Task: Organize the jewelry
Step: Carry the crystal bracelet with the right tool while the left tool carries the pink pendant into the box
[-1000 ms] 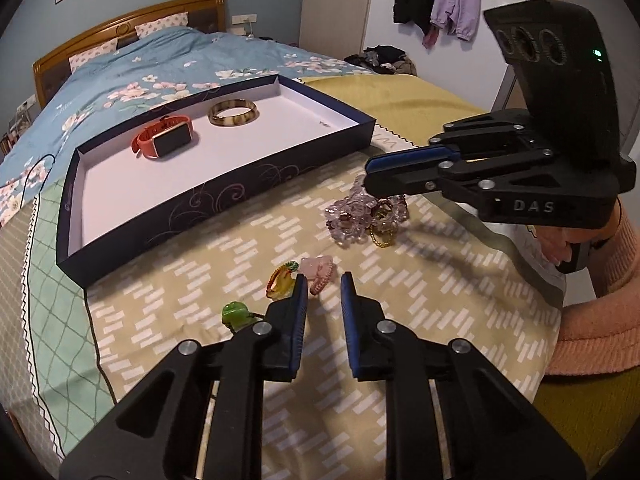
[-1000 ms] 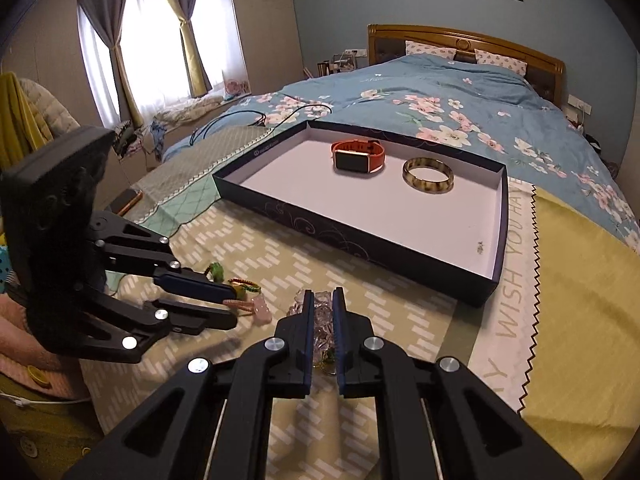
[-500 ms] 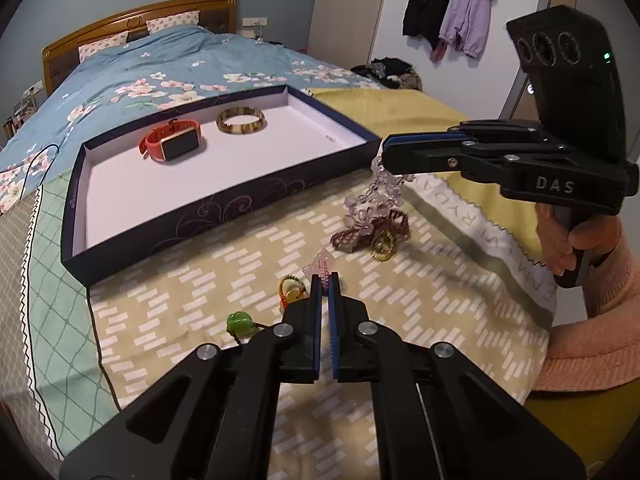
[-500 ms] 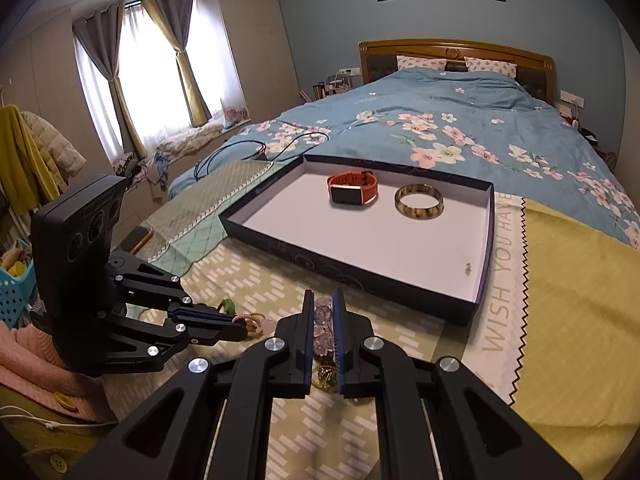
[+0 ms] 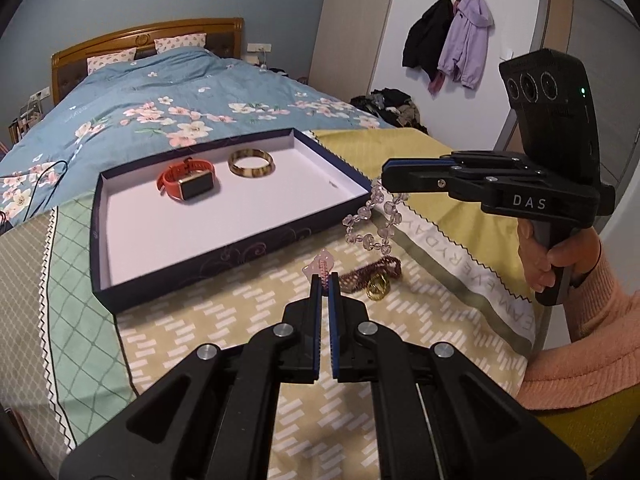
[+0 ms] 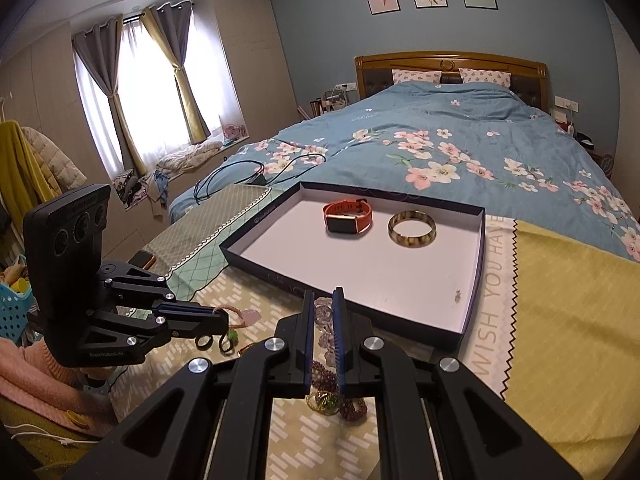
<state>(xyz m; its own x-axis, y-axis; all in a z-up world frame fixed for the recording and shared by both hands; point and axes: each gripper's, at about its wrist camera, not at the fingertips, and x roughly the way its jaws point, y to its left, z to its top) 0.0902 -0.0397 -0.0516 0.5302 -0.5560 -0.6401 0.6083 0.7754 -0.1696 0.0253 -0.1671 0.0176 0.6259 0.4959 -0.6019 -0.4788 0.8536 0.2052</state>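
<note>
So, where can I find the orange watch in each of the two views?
Left wrist view: the orange watch lies in the tray, upper left of centre, left of the bangle.
Right wrist view: the orange watch lies in the tray, just above centre, again left of the bangle.
Shared landmark: the wooden headboard.
</note>
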